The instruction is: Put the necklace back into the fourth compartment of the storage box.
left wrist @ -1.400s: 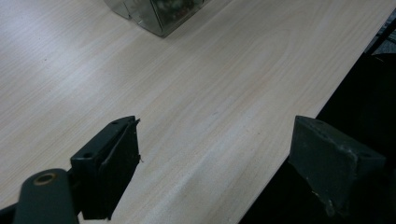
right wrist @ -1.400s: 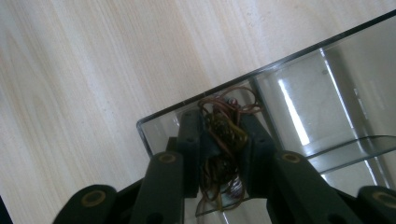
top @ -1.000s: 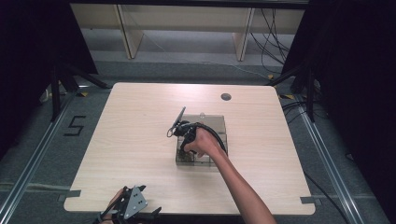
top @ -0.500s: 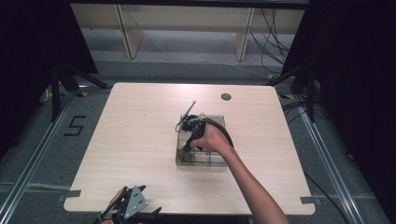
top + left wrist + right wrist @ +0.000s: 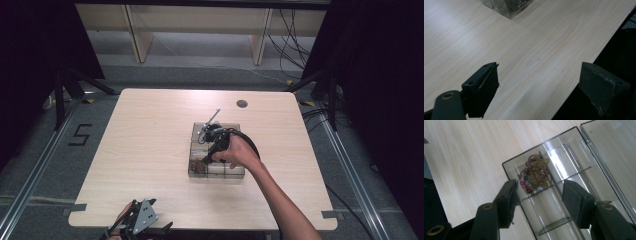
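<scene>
A clear plastic compartment box (image 5: 192, 172) sits mid-table. A tangle of brown cord and red beads (image 5: 535, 173) lies in its end compartment, seen as a brownish clump (image 5: 198, 166) from above. My right gripper (image 5: 539, 183) hovers over that compartment, a hand holding it above the box (image 5: 509, 170). Its jaws have just been opening; they stand apart with nothing pressed between them and the beads lie below. My left gripper (image 5: 539, 66) is open over bare wood at the table's near edge, low left in the high view (image 5: 142, 220). The box corner (image 5: 506, 6) shows far off.
The wooden table (image 5: 150, 130) has a round dark grommet (image 5: 242, 104) at its far right. In the left gripper view the table's edge (image 5: 584, 72) runs just beside the right jaw. Pale shelving (image 5: 200, 25) stands beyond the far edge. Cables lie on the floor to the right.
The right hand and its gripper have shifted a little to the right and lifted over the box. The left gripper has stayed put.
</scene>
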Available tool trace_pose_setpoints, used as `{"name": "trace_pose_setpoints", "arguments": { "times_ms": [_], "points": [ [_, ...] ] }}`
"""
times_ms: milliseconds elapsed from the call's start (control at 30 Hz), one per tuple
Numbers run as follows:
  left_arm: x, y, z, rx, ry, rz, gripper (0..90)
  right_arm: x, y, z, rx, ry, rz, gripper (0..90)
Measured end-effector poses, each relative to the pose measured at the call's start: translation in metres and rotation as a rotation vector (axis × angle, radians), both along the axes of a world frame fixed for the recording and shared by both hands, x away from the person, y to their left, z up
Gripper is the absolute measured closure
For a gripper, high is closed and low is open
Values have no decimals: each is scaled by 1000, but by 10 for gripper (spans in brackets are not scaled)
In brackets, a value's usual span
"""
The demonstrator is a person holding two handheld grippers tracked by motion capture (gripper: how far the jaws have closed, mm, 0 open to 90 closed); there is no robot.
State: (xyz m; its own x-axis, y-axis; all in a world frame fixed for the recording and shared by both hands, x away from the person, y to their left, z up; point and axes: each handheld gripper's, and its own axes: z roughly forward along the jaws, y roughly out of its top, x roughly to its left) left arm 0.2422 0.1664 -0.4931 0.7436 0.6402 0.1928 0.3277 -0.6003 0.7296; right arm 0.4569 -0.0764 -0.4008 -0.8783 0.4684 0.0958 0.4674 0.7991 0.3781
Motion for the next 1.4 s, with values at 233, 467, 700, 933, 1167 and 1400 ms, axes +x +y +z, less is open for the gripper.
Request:
{"name": "trace_pose_setpoints", "arguments": {
  "times_ms": [233,467,700,933,1167,1400],
  "points": [
    [0,-1,-1,-18,-6,16,155,-5,-8,0,13,-4,-6,400],
    [0,-1,-1,-17,-6,16,156,-14,-16,1,41,-11,-3,371],
    [0,-2,-2,-17,-5,17,155,-20,-21,-1,57,-16,0,362],
    [0,-1,-2,-9,-13,23,155,-25,-23,1,65,-20,-1,350],
    [0,-2,-2,-14,-5,10,155,-31,-24,-1,79,-24,4,332],
    [0,0,0,1,4,-2,155,-37,-29,-1,87,-28,4,327]
  ]
}}
